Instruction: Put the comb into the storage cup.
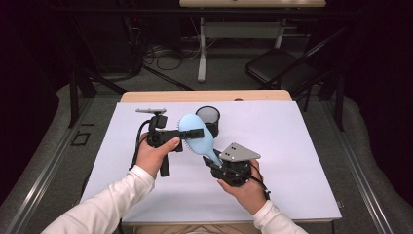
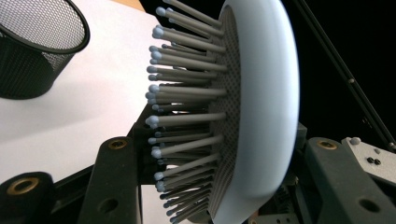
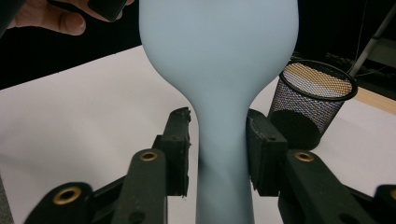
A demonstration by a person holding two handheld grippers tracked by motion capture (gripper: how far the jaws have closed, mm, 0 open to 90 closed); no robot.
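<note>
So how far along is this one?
Done: the brush is off the table, with the left gripper shut on its head. In hand: the right gripper flanks the handle with a gap on one side, so this looks like a handover. Left: probably putting the brush in the cup.

Dark room – grey floor (image 1: pixel 229 73), folding chair (image 1: pixel 277 66) behind table (image 1: pixel 302 146).

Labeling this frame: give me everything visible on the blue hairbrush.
The hairbrush is pale blue, smooth plastic by its look, with an oval head narrowing to a slim handle. Grey ball-tipped bristles stand out of a dark perforated pad. It is held above the white table, near the black mesh cup. The left gripper clamps the head across bristles and back; the right gripper's jaws flank the handle with small gaps.
</note>
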